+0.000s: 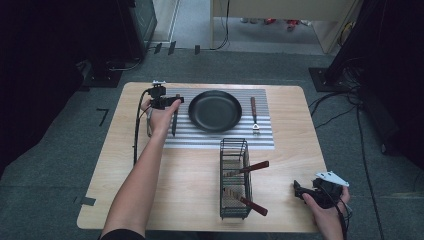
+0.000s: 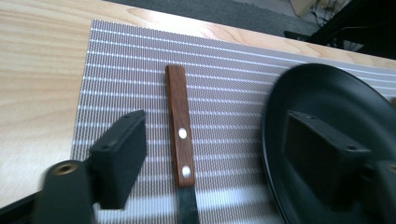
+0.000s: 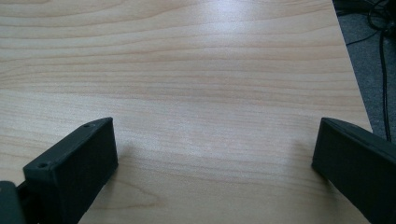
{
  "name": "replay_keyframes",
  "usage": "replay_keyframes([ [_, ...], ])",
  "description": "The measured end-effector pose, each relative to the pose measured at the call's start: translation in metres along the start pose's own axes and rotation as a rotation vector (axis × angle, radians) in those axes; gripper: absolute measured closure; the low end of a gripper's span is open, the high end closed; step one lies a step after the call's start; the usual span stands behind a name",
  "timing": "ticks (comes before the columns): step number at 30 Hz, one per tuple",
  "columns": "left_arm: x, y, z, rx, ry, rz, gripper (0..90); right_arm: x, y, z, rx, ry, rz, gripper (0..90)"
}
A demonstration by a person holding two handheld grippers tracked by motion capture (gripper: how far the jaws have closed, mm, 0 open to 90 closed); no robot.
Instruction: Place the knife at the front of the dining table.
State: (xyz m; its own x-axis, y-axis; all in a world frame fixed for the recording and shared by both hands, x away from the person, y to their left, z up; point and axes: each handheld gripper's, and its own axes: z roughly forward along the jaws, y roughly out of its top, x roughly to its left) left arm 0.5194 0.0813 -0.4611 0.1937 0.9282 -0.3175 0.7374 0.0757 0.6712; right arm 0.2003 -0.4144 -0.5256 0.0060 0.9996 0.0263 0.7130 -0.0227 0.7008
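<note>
Wooden-handled knife [image 2: 180, 126], flat on striped mat [image 2: 224, 88]

A lab or recording room: a lone wooden table [image 1: 200, 200] stands on grey carpet [image 1: 280, 65], with black equipment stands [image 1: 350, 55] and loose cables [image 1: 365, 150] right of the table, dark gear [image 1: 135, 30] beyond its far-left corner, and tape marks [image 1: 103, 116] on the floor left of it.

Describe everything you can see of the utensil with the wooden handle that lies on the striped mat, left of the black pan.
The utensil has a flat reddish-brown wooden handle with two pale metal rivets; a dark blade or shank runs from it toward the camera, and its tip is hidden. It lies flat and straight on the striped placemat, beside the black pan and apart from it. The left gripper hovers above with jaws open on either side, not touching it.
</note>
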Motion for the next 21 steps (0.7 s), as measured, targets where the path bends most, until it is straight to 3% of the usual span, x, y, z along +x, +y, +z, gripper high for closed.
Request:
replay_keyframes([
  [6, 0.0, -0.011, -0.027, -0.02, 0.006, 0.045, 6.1, 0.0, 0.0, 0.0, 0.0, 0.0, 0.0, 0.0],
  [8, 0.003, -0.016, -0.038, -0.033, -0.031, 0.049, 6.0, 0.0, 0.0, 0.0, 0.0, 0.0, 0.0, 0.0],
  [12, 0.005, -0.027, -0.055, -0.045, -0.052, 0.067, 3.3, 0.0, 0.0, 0.0, 0.0, 0.0, 0.0, 0.0],
  [21, 0.014, -0.061, -0.092, -0.061, -0.046, 0.129, 3.3, 0.0, 0.0, 0.0, 0.0, 0.0, -0.001, 0.0],
])
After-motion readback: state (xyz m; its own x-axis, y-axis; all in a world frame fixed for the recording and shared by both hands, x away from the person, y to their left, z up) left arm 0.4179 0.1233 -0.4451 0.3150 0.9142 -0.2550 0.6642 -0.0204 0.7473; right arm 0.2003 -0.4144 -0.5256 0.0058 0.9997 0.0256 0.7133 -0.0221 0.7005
